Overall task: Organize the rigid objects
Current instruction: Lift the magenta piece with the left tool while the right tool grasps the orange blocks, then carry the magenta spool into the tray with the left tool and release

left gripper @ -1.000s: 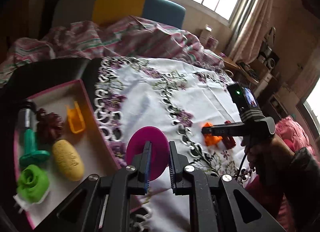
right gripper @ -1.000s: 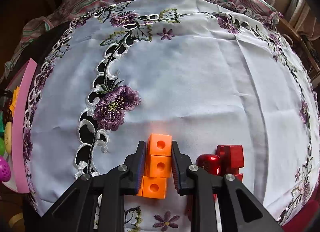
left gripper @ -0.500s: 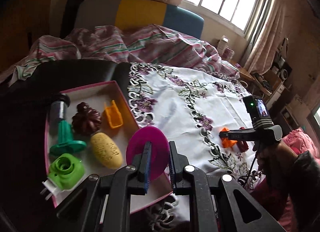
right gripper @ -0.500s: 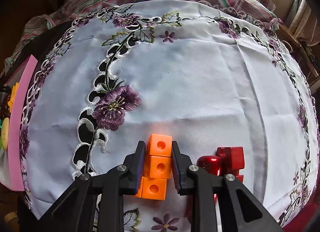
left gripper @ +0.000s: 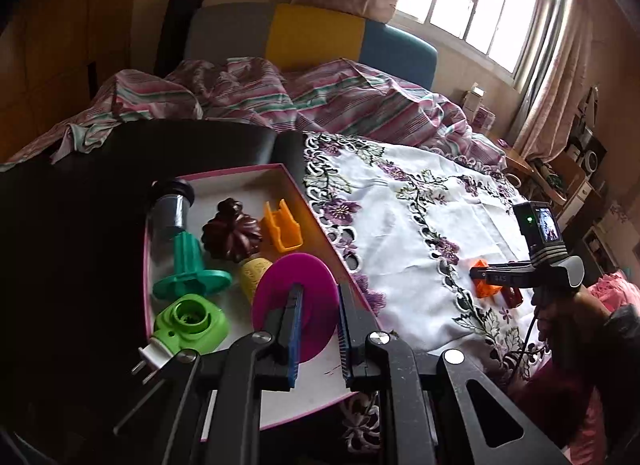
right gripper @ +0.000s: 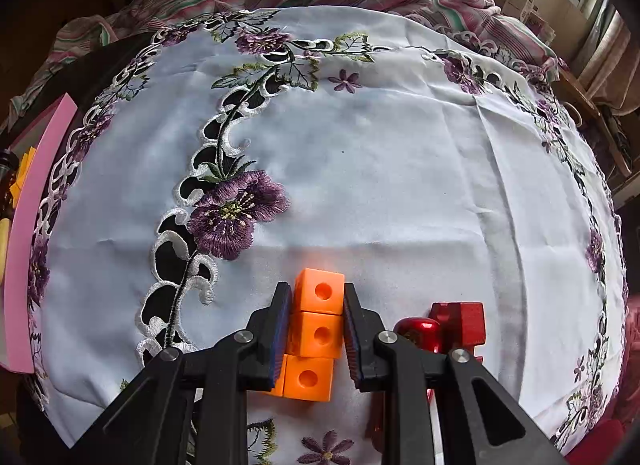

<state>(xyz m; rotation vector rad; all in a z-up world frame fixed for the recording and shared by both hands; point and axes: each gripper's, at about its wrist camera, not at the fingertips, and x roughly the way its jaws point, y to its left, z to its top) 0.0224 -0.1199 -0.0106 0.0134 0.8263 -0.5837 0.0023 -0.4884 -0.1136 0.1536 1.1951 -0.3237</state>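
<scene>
Room: daylight is falling through a window onto a bed draped with an embroidered cloth [right gripper: 380, 185].
Left gripper [left gripper: 318, 319]: your fingers are pinching a magenta disc [left gripper: 294, 305] over the pink tray [left gripper: 320, 221].
Right gripper [right gripper: 316, 325]: your fingers are closing narrowly on the orange cube stack [right gripper: 316, 329], which is resting on the cloth beside red pieces [right gripper: 460, 325].
Handling: the cubes are looking light, stiff and smooth; you are gripping the flat side faces, the safest hold.
</scene>
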